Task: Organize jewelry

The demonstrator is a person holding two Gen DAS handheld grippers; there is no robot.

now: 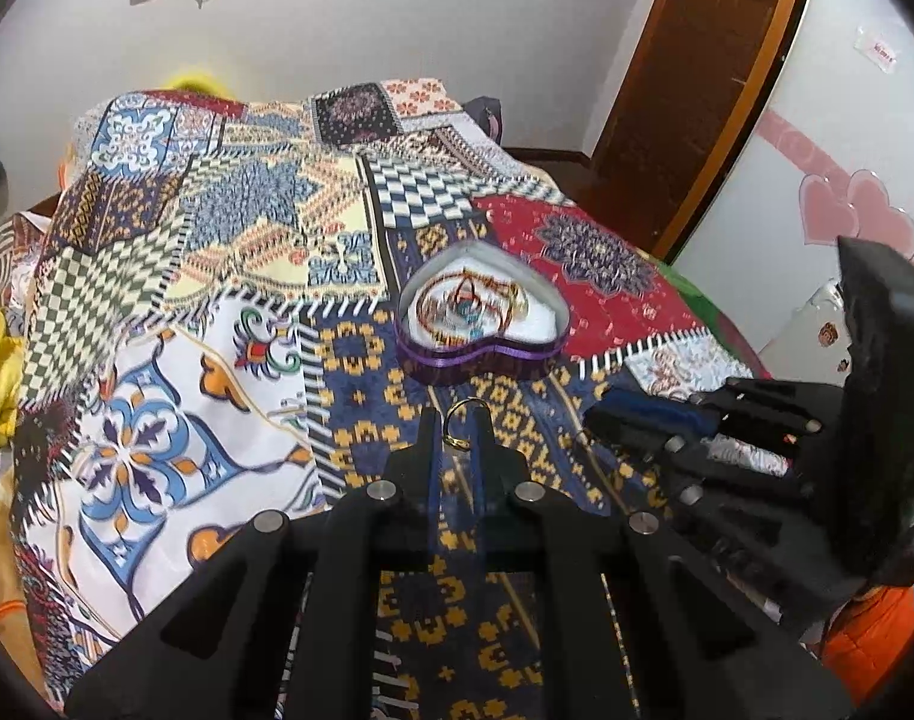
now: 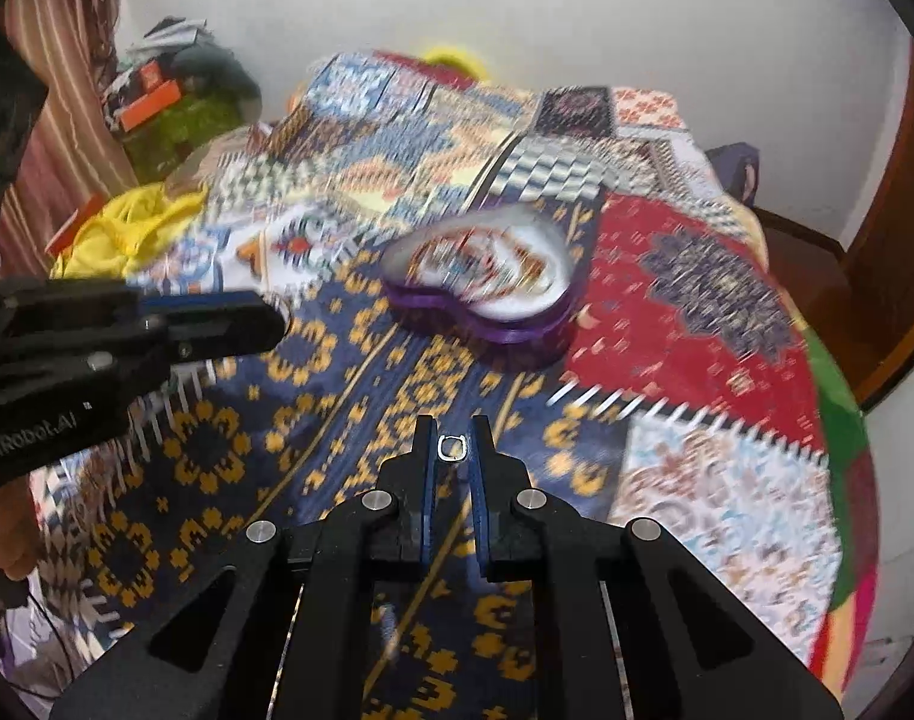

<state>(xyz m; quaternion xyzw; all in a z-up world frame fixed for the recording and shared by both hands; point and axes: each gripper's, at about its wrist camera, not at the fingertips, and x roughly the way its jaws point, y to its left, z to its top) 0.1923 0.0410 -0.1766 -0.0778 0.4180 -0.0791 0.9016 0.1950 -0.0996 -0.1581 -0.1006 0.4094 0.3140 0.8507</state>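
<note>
Left gripper (image 1: 457, 429): black fingers pinched on a thin gold ring (image 1: 460, 425).
Right gripper (image 2: 454, 447): fingers nipping a small silvery ring (image 2: 453, 447).
Box (image 1: 480, 324): heart-shaped, purple-walled, white-lined, holding tangled jewelry, ahead of both grippers.
Bedspread (image 1: 217, 312): patchwork print.

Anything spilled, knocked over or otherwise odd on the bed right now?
Nothing stands out. The heart-shaped box sits flat and open on the patchwork bedspread, jewelry inside it, none visibly spilled. The left hand-held gripper pinches a gold ring; the right hand-held gripper pinches a silver ring.
</note>
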